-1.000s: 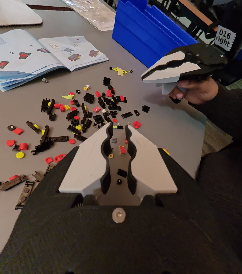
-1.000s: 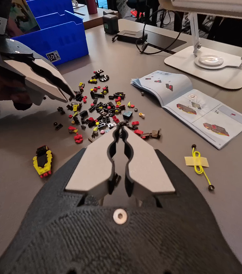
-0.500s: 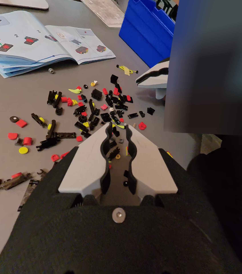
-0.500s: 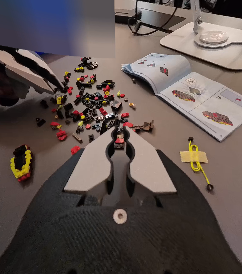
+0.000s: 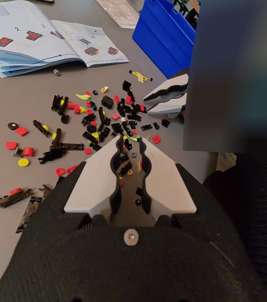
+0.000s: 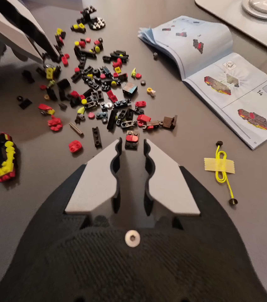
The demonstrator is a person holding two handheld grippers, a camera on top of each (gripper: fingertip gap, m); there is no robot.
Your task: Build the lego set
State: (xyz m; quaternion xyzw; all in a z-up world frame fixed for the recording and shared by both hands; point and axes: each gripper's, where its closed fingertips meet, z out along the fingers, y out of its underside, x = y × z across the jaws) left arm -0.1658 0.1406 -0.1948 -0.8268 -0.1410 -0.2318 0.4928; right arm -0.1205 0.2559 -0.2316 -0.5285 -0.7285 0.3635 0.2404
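On the grey table (image 6: 170,147) we see loose bricks (image 6: 96,85) spread mid-surface; the right gripper (image 6: 132,142) gapes empty, apparently clear of a black-and-red plate (image 6: 131,140), and the left gripper (image 5: 130,138) hangs narrowly parted.

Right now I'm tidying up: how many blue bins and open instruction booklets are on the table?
2: one blue bin at the table's far side beyond the brick pile, one open instruction booklet beside the scattered bricks. More bins may be hidden behind the blurred patch.
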